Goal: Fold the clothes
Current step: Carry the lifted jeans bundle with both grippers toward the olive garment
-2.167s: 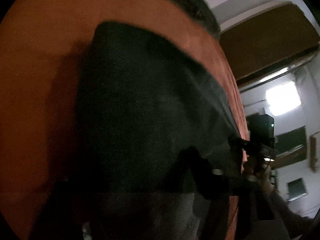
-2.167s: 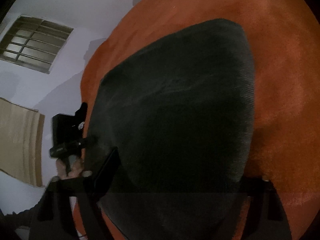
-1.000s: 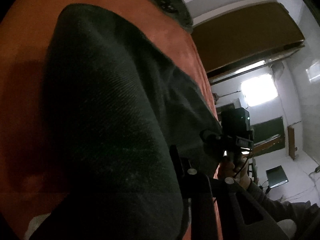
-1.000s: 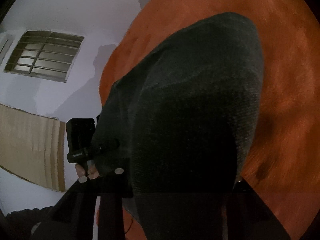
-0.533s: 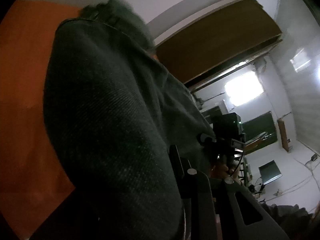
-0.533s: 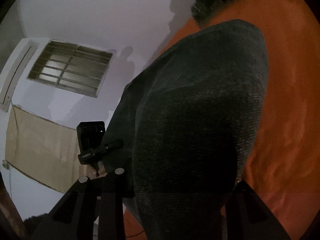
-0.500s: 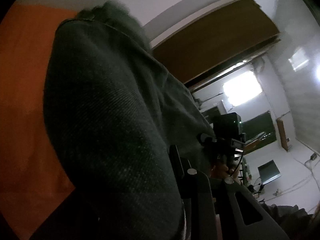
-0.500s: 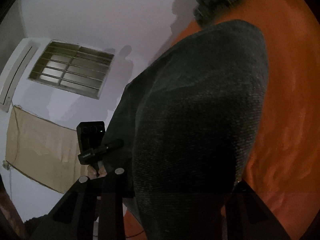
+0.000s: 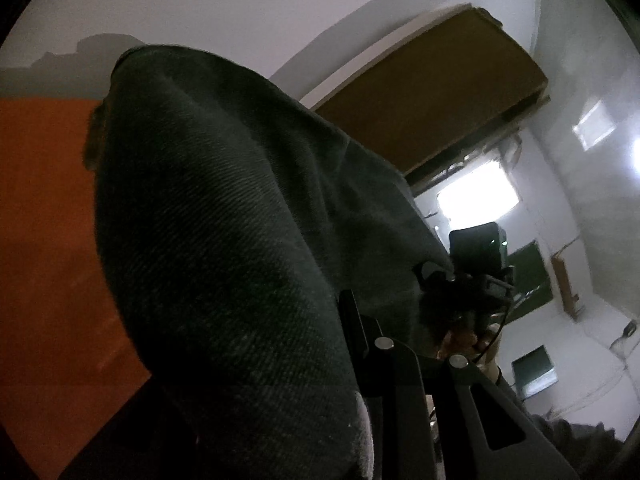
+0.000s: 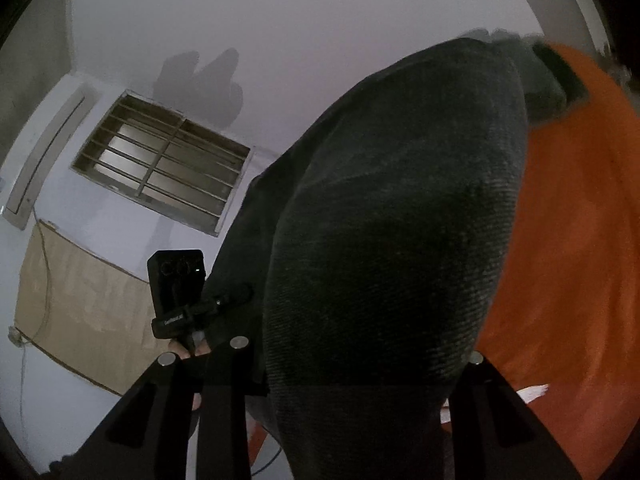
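Left gripper (image 9: 404, 364) pinches the dark garment (image 9: 224, 240), black angular fingers (image 9: 360, 332) closed against thick ribbed-twill fabric that bulges rounded from 6 up to 11 o'clock. Right gripper (image 10: 320, 380): fabric fills the gap between its matte black fingers (image 10: 224, 392), one finger at 7 o'clock, the other at 5, clamped on the same garment (image 10: 392, 248), a domed dark-green mass, coarse diagonal weave, spanning center to 1 o'clock. Garment is lifted between both grippers, above the orange bedspread (image 10: 572, 240), smooth and flat, at 3 o'clock in the right view, 9 o'clock in the left view (image 9: 44, 248). Barred window (image 10: 160, 160) at 10 o'clock, tan cardboard sheet (image 10: 80, 304) at 8. Brown boxy panel (image 9: 432, 100) at 1 o'clock in the left view.
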A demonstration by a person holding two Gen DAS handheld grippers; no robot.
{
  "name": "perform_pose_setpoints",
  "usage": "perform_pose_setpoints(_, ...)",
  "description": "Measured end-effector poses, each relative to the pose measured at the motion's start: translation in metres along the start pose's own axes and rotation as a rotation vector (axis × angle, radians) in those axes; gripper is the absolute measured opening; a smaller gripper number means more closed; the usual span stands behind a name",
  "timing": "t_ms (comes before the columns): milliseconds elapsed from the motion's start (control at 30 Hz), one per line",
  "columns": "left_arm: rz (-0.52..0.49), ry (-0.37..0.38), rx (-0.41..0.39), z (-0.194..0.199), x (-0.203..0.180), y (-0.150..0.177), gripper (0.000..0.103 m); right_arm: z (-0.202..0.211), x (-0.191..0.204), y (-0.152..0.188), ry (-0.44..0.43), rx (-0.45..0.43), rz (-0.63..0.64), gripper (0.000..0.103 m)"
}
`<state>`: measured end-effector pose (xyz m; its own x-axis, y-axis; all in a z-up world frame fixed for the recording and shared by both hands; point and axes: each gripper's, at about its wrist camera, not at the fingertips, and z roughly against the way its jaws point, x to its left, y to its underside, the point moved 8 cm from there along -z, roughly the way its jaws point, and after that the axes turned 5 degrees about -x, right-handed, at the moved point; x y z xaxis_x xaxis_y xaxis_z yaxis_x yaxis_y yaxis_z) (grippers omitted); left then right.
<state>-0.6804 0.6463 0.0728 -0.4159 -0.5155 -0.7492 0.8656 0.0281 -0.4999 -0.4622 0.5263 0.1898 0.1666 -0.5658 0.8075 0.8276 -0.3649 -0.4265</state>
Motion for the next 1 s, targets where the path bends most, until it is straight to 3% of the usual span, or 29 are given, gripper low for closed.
perform_pose_setpoints(133, 0.014, 0.014, -0.008, -0.049, -0.015, -0.043, 0.022, 0.030, -0.032, -0.069, 0.038, 0.018, 0.032, 0.031)
perform_pose_setpoints(233, 0.018, 0.006, 0.034, -0.092, -0.025, -0.089, 0.022, 0.039, -0.052, -0.123, 0.050, 0.000, 0.024, 0.031)
perform_pose_setpoints(467, -0.071, 0.000, 0.100, -0.162, -0.055, -0.218, 0.022, 0.058, -0.101, -0.255, 0.042, -0.066, -0.043, 0.031)
perform_pose_setpoints(600, -0.089, 0.039, 0.070, -0.156, -0.036, -0.290, 0.023, 0.069, -0.129, -0.330, 0.038, -0.103, -0.081, 0.031)
perform_pose_setpoints(767, -0.046, 0.013, 0.063, -0.164, 0.035, -0.357, 0.023, 0.007, -0.145, -0.414, 0.063, -0.086, -0.039, 0.031)
perform_pose_setpoints(900, -0.027, -0.062, 0.077, -0.185, 0.093, -0.386, 0.023, -0.057, -0.187, -0.458, 0.070, -0.050, -0.059, 0.031)
perform_pose_setpoints(1000, 0.002, -0.092, 0.087, -0.216, 0.125, -0.388, 0.023, -0.085, -0.235, -0.475, 0.076, -0.036, -0.086, 0.031)
